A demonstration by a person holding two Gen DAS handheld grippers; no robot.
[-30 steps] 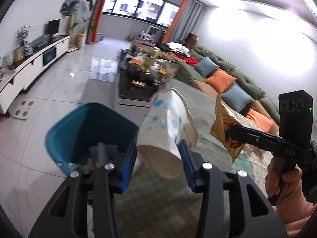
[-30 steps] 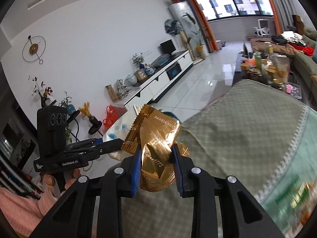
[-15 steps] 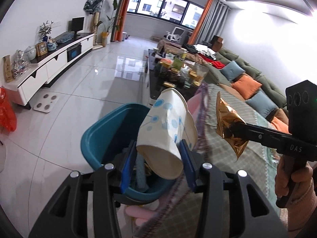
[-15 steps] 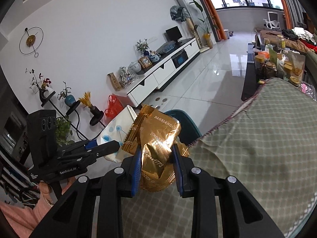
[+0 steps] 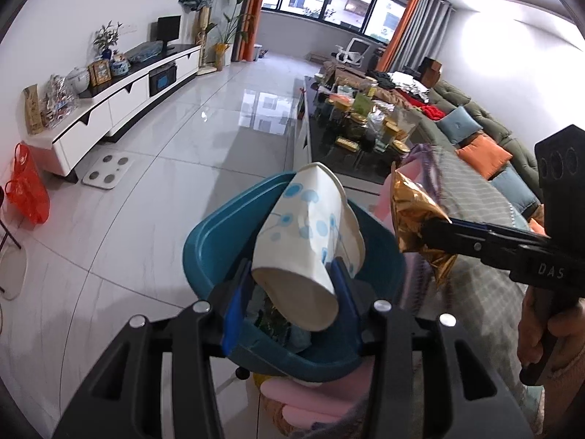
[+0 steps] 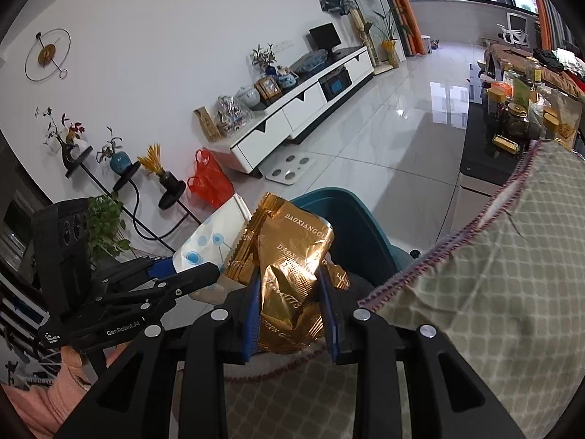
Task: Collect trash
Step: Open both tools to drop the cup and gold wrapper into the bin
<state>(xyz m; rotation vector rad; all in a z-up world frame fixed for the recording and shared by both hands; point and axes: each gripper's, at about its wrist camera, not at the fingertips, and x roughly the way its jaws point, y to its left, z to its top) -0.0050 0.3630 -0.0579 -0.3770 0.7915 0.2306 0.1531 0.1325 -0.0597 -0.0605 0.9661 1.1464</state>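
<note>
Both your grippers have swung over toward the teal bin, which now sits right beneath them. Your left gripper pinches a crumpled paper cup above the bin's opening; your right gripper clamps a creased gold wrapper near the rim. Pickup looks done; dropping both remains. Some rubbish already lies inside.

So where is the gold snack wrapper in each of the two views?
Left wrist view: the gold snack wrapper is at the right, clamped in the right gripper, beside the paper cup.
Right wrist view: low centre, between that gripper's blue pads.
Shared landmark: the teal trash bin just behind it.
</note>
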